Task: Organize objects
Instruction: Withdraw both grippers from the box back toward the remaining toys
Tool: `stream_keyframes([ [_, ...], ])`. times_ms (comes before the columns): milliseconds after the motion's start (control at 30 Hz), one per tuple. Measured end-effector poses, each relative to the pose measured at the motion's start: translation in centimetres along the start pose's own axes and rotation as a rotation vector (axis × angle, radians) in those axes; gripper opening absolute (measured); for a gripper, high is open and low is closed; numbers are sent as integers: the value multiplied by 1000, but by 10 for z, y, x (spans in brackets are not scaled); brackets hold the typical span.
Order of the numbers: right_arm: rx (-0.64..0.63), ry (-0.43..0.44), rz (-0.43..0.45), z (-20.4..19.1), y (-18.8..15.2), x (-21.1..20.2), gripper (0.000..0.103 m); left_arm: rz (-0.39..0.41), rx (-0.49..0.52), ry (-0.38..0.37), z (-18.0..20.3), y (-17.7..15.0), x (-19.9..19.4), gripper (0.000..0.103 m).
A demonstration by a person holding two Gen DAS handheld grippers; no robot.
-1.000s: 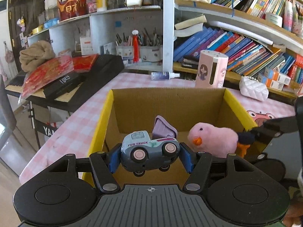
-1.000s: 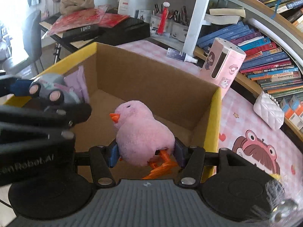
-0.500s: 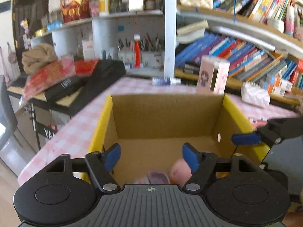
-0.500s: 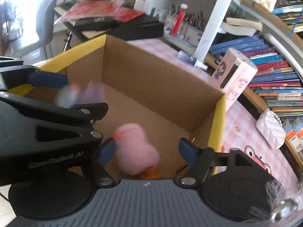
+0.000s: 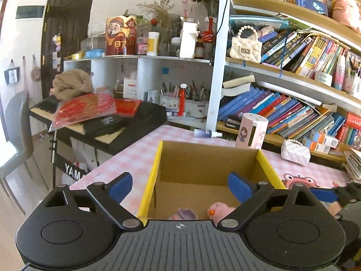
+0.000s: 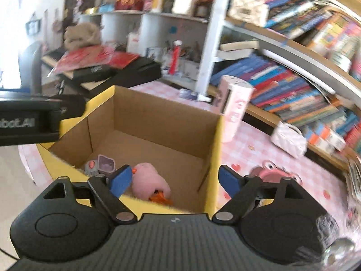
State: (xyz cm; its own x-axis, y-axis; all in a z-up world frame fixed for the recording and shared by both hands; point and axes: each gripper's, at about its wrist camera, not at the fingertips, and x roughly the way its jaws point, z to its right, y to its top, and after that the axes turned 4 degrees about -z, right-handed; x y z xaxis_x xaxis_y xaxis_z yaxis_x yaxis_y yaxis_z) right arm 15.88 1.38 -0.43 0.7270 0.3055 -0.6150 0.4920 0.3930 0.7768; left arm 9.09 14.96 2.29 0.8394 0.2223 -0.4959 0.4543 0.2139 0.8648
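Observation:
An open cardboard box (image 5: 203,160) (image 6: 158,115) with yellow rims stands on the pink checked table. On its floor lie a pink plush chick (image 5: 220,211) (image 6: 150,180) with orange beak and feet, a small grey toy car (image 6: 91,167) and a lilac pouch (image 5: 186,213) (image 6: 105,164). My left gripper (image 5: 180,186) hangs above the box's near left side, its jaws opening, nothing between them. My right gripper (image 6: 174,178) hangs above the near right side, jaws opening too and empty. The left gripper's black body (image 6: 29,118) shows at the left of the right wrist view.
A pink cylindrical dispenser (image 5: 251,131) (image 6: 233,106), a small spray bottle (image 5: 206,133) and a white quilted purse (image 5: 295,152) (image 6: 288,139) stand on the table behind the box. Bookshelves (image 5: 293,103) run along the back. A keyboard stand (image 5: 101,122) with red packets is at the left.
Both grippers opened and let go: the toy car and the pink chick dropped to the box floor. Both grippers then pulled back and rose away from the box.

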Motion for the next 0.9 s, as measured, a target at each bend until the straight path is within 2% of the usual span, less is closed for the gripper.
stream_keyframes([
  [133,85,-84,2,1,-20,-21,89,-62,4,1,-5,-19,-10,94],
  [300,153,-158,-34,-1,-46,-38,90,-103,18,-5,-12,-42,-31,94],
  [667,249,-177,-134,-26,-114,-87,90,-231,57,-6,-23,-98,-80,94],
  [900,302,-205,-175,-27,-146,-114,92,-275,94,-58,-15,-120,-98,94],
])
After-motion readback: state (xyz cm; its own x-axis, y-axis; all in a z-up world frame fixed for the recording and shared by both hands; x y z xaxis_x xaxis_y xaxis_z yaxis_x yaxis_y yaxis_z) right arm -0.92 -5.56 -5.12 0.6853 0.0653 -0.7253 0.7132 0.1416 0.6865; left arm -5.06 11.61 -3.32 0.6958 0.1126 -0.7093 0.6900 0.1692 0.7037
